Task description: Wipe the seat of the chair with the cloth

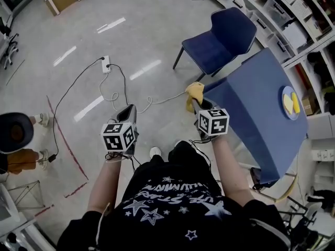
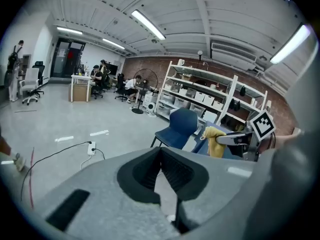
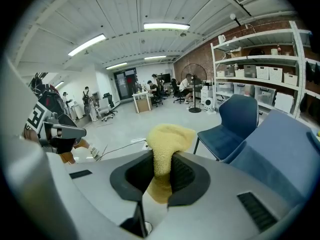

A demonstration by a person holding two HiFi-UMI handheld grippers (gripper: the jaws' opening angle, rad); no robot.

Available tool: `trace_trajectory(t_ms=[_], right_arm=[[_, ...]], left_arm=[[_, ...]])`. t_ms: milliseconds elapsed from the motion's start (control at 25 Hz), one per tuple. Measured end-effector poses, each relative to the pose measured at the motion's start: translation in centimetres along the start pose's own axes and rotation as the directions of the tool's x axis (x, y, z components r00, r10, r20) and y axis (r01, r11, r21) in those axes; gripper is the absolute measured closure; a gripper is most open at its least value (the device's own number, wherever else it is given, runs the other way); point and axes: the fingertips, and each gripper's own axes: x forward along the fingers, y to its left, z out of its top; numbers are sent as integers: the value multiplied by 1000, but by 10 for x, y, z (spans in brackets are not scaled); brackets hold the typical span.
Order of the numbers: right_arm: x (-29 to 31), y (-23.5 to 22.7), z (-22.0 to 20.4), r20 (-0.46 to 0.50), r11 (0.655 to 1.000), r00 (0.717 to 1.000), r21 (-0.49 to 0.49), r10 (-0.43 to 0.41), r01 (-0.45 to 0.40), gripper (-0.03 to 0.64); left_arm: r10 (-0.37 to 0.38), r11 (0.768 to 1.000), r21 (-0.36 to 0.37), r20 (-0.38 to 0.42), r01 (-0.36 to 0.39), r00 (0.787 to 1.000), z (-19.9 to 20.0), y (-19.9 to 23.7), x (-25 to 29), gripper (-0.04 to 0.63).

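A blue chair (image 1: 222, 38) (image 2: 177, 128) (image 3: 231, 126) stands on the floor ahead, its seat bare. My right gripper (image 1: 194, 99) (image 3: 161, 171) is shut on a yellow cloth (image 1: 194, 92) (image 3: 164, 149), which bunches above the jaws and hangs below them; it is held in the air short of the chair, over the corner of a blue table (image 1: 261, 109). My left gripper (image 1: 127, 112) (image 2: 161, 171) is shut with nothing in it, held at the left over the floor. From the left gripper view the cloth (image 2: 215, 140) shows in the other gripper, to the right.
A white power strip (image 1: 105, 64) and its cables lie on the floor left of the chair. A yellow-and-blue plate (image 1: 290, 102) sits on the blue table. Shelving with boxes (image 1: 285, 4) runs along the right. A person's head and shoes (image 1: 15, 135) show at the left edge.
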Motion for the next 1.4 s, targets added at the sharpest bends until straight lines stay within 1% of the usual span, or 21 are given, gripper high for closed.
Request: trace_trajectory(t_ms=[120, 280, 440, 600, 840, 1040, 1240, 1400], right_arm=[[6, -5, 1, -9, 1000, 1000, 1, -7, 7, 551], [24, -27, 2, -24, 999, 999, 35, -23, 24, 551], [58, -50, 13, -38, 998, 999, 66, -11, 14, 551], [108, -77, 39, -49, 998, 999, 65, 9, -6, 551], [189, -143, 83, -86, 997, 995, 72, 46, -40, 551], [244, -201, 117, -113, 995, 992, 83, 62, -53, 551], [276, -257, 141, -95, 993, 994, 115, 52, -41, 551], [278, -284, 144, -93, 988, 995, 152, 38, -24, 551]], left_arm=[[-24, 1000, 5, -20, 24, 1000, -1, -1, 14, 575], [-34, 999, 15, -42, 35, 999, 6, -3, 39, 575], [-26, 999, 46, -49, 28, 998, 28, -1, 69, 575], [-5, 998, 57, -65, 9, 998, 56, 13, 112, 575], [15, 998, 60, -97, -10, 995, 103, 15, 205, 575], [18, 998, 66, -127, -9, 992, 142, 4, 283, 575], [-5, 994, 106, -126, 18, 992, 180, -19, 348, 575], [-31, 989, 137, -124, 48, 992, 198, -33, 373, 575]])
